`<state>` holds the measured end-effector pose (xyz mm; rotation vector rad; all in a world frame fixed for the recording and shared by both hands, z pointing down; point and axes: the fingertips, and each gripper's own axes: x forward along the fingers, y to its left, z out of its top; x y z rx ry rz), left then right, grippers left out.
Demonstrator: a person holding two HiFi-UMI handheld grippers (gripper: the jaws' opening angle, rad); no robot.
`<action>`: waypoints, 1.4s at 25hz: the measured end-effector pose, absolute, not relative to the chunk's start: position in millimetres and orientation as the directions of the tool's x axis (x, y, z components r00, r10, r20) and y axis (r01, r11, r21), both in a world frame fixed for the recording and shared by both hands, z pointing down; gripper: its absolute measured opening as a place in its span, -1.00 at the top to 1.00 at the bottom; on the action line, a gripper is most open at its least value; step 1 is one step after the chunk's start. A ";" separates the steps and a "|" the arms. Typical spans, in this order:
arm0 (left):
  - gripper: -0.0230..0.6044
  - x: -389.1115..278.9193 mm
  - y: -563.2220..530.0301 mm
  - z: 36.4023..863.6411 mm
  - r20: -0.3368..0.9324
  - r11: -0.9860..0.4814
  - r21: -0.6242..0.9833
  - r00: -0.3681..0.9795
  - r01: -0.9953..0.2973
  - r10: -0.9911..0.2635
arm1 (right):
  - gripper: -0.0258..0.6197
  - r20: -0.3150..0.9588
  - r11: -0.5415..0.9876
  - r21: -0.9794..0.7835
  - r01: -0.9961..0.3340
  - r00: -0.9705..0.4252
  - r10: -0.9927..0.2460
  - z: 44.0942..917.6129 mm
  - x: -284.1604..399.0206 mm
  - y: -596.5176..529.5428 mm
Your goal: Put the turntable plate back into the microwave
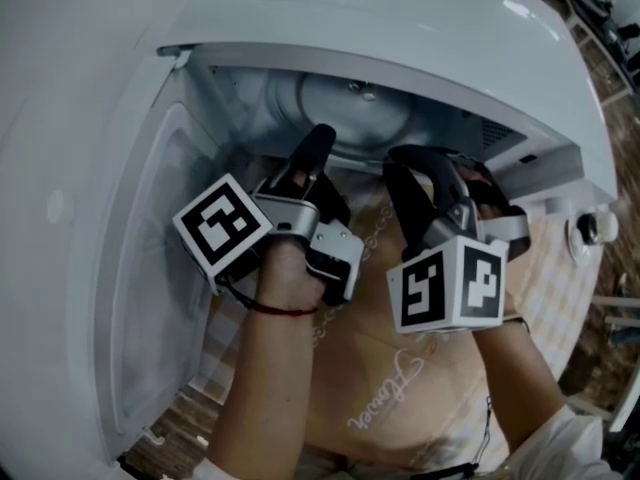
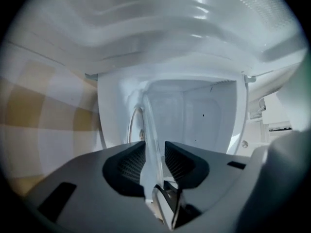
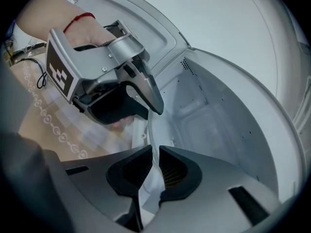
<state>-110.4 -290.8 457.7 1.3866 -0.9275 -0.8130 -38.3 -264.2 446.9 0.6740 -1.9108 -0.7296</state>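
The left gripper (image 2: 154, 154) pinches the clear rim of the turntable plate (image 2: 148, 125) — the right gripper (image 3: 156, 159) is clamped on the same rim nearby. The plate reaches into the open cavity of the white microwave (image 1: 400, 18) — its door (image 1: 140, 298) stands wide at the left.
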 end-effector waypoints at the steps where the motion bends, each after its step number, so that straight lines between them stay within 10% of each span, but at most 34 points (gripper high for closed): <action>1: 0.61 -113.3 -290.5 457.5 0.072 0.042 0.996 0.427 -0.080 -0.901 | 0.73 0.576 0.669 0.728 -0.149 -0.397 -0.715 447.1 -38.5 -264.3; 12: 0.73 -117.1 -300.4 443.8 0.006 0.020 0.999 0.389 0.033 -0.921 | 0.73 0.565 0.660 0.729 -0.181 -0.385 -0.730 434.4 -40.7 -271.4; 35: 0.78 -109.8 -308.5 479.0 0.181 0.132 0.981 0.440 -0.140 -0.879 | 0.72 0.618 0.697 0.696 -0.172 -0.350 -0.704 473.3 -38.3 -275.9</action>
